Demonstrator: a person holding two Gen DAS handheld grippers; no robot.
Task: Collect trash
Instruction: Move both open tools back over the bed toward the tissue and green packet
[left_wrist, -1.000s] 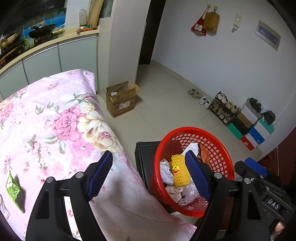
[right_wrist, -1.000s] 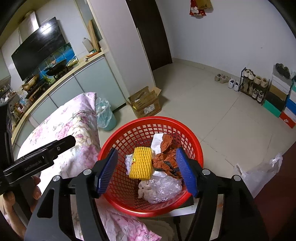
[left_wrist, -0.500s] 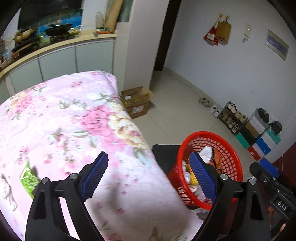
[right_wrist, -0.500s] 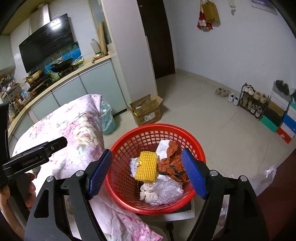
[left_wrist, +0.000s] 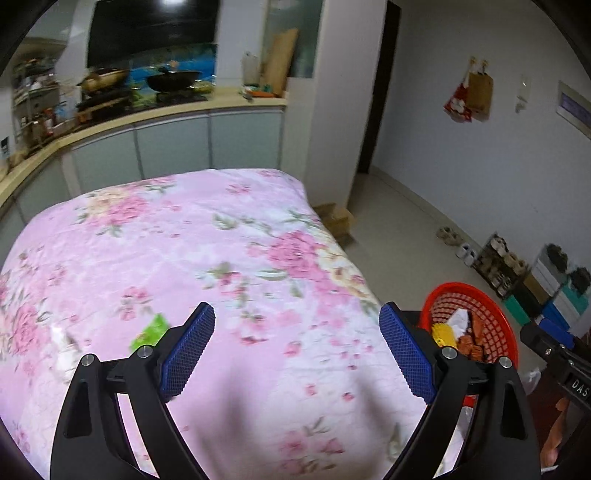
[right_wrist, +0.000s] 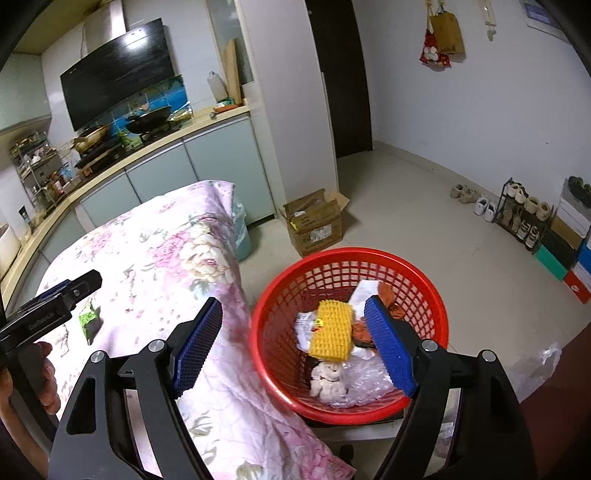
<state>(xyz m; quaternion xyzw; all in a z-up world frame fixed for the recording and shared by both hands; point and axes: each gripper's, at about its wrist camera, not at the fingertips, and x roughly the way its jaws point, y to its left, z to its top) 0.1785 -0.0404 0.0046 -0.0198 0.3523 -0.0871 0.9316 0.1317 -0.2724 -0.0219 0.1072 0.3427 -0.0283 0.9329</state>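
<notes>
A green wrapper (left_wrist: 149, 330) lies flat on the pink floral quilt (left_wrist: 207, 258), at the near left, just beside a pale crumpled scrap (left_wrist: 66, 350) that is too blurred to name. The left gripper (left_wrist: 295, 349) hangs above the quilt with its blue pads wide apart and nothing between them. A pinch on the flat wrapper could likely catch quilt fabric as well, or slide the thin packet away. To the right, off the quilt's edge, the red basket (right_wrist: 439, 295) holds a yellow foam sleeve (right_wrist: 332, 330), clear plastic and other waste. The right gripper (right_wrist: 293, 345) hovers near its rim, spread wide and empty; a low swing might knock the light basket over.
</notes>
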